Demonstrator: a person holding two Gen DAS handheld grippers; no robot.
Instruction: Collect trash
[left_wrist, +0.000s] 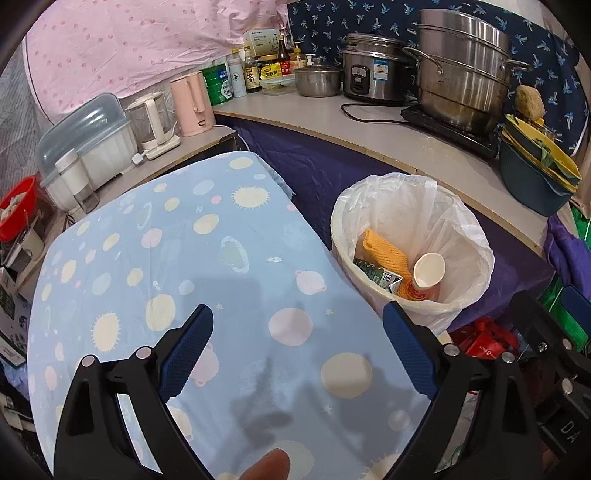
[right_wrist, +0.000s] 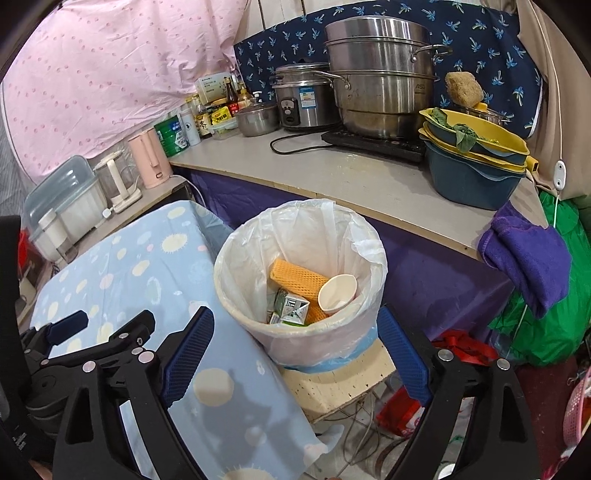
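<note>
A round bin lined with a white bag stands beside a table under a blue spotted cloth. Inside lie an orange foam net, a green and white carton and a paper cup. My left gripper is open over the cloth, left of the bin, with nothing between its fingers. In the right wrist view my right gripper is open just in front of the bin, holding nothing; the net, carton and cup show inside.
Behind the bin runs a counter with a stacked steel steamer, rice cooker, bottles and stacked basins. A purple cloth hangs off its corner. A pink kettle stands at the back left. The bin rests on a pale board.
</note>
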